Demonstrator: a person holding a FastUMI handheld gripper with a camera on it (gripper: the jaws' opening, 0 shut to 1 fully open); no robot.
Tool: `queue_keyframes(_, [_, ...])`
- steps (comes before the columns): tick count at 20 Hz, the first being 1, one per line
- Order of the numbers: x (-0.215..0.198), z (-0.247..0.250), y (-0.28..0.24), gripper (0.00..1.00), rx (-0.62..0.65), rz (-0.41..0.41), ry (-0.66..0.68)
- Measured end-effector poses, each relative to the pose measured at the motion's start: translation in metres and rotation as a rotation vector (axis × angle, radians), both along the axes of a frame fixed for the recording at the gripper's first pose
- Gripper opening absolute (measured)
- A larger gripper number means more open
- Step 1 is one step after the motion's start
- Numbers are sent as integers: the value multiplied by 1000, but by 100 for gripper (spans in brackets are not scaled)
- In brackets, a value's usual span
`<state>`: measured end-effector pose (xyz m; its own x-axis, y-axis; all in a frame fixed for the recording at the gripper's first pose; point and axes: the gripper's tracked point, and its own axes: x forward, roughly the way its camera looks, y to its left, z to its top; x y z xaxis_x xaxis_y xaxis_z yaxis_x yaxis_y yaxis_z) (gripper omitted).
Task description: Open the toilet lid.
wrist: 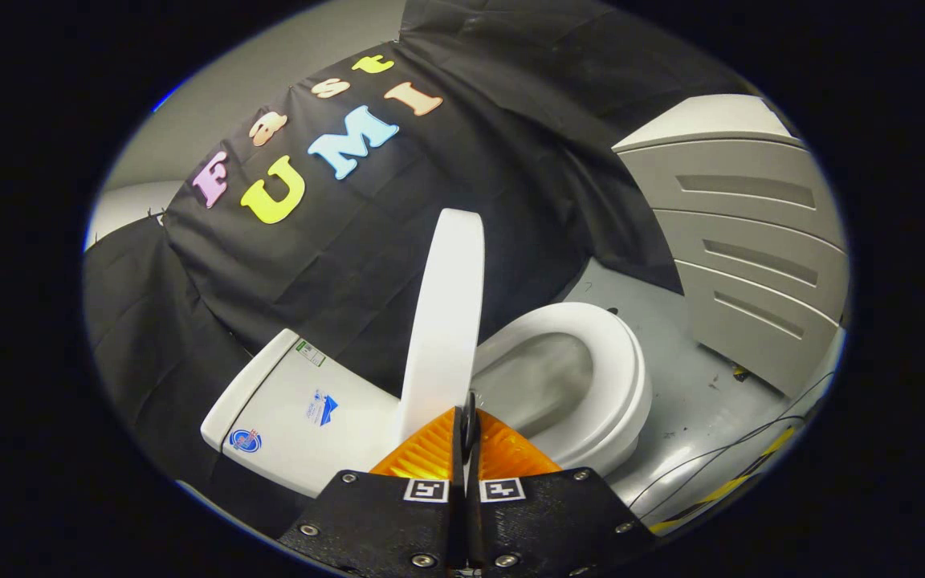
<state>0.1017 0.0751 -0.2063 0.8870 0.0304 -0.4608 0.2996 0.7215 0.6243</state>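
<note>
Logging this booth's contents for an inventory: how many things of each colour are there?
White: 1, the ceramic toilet with its raised lid
Grey: 1, the plastic drawer cabinet
Black: 1, the thin floor cable
Total: 3
The claw is shut, fingers together at the lid's edge.

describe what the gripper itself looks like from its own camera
The gripper has two wedge-shaped fingers with ribbed faces, tapering forward to a narrow tip. Behind them sit two flat black textured plates fixed with silver screws, each carrying a small square black-and-white marker near the centre seam.
</note>
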Motion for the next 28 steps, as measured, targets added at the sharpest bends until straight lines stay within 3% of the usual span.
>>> queue_keyframes(28, [22,87,75,0,-367,220,-70])
